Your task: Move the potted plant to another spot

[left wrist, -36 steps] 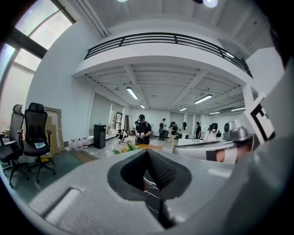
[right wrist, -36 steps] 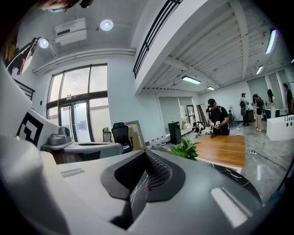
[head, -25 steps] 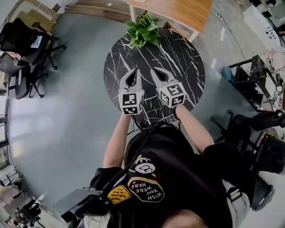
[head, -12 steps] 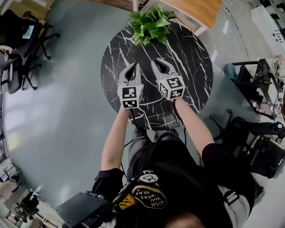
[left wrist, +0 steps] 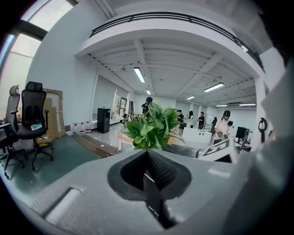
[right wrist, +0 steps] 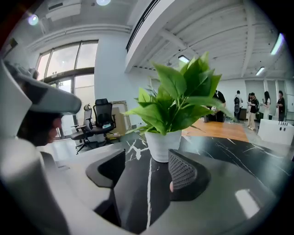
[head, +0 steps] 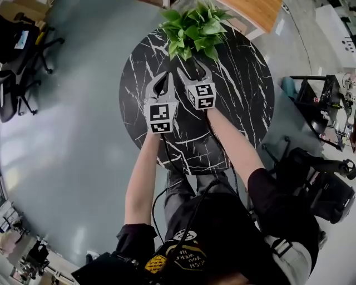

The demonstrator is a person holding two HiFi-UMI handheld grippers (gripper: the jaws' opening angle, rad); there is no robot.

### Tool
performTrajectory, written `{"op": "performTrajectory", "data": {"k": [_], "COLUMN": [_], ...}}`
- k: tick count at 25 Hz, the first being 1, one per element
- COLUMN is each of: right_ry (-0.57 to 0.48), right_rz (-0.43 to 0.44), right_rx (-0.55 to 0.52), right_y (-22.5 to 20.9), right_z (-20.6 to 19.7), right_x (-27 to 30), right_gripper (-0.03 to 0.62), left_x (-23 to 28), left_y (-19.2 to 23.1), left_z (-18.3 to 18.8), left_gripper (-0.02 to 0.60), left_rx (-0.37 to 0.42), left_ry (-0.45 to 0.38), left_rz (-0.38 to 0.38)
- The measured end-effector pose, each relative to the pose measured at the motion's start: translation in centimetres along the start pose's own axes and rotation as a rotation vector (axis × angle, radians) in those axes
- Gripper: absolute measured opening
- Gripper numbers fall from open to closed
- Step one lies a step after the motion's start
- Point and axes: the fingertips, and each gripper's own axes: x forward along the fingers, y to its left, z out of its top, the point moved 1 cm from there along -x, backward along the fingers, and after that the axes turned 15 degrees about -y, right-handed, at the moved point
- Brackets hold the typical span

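Observation:
The potted plant (head: 194, 28), green leaves in a white pot (right wrist: 161, 144), stands at the far edge of the round black marble table (head: 239, 94). My right gripper (head: 194, 68) sits just short of it. Its jaws are opening, with bare tabletop between them, and the pot stands a little ahead of the right gripper (right wrist: 147, 160). My left gripper (head: 162, 76) hovers beside it to the left, over the table. In the left gripper view the left gripper (left wrist: 149, 153) has its tips together, shut on nothing, with the plant (left wrist: 154, 128) beyond them.
Office chairs (head: 19, 50) stand on the grey floor to the left. A wooden table (head: 250, 11) lies beyond the plant. Black chairs and equipment (head: 317, 183) crowd the right side. Several people stand far off in the room (left wrist: 225, 124).
Both grippers have moved forward over the table towards the plant. The right gripper's jaws, shut before, now stand apart.

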Motion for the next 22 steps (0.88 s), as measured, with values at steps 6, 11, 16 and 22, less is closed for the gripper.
{"op": "performTrajectory", "data": {"k": [6, 11, 16, 22], "right_ry": [0.011, -0.041, -0.047, -0.062], "right_rz": [-0.052, -0.045, -0.054, -0.085], "right_rx": [-0.04, -0.045, -0.057, -0.062], "right_y": [-3.7, -5.0, -5.1, -5.8], "right_z": [-2.3, -1.2, -0.8, -0.5], "right_x": [6.4, 9.4, 10.9, 10.3], "right_gripper": [0.478, 0.497, 0.495, 0.494], "left_x": [-0.9, -1.3, -1.4, -1.3], "left_y": [0.6, 0.5, -0.2, -1.0], "left_z": [-1.8, -2.8, -2.6, -2.3], "left_gripper": [0.005, 0.005, 0.005, 0.005], "left_rx": [-0.06, -0.088, -0.084, -0.062], "left_ry": [-0.021, -0.016, -0.023, -0.029], "left_rz": [0.002, 0.006, -0.01, -0.037]}}
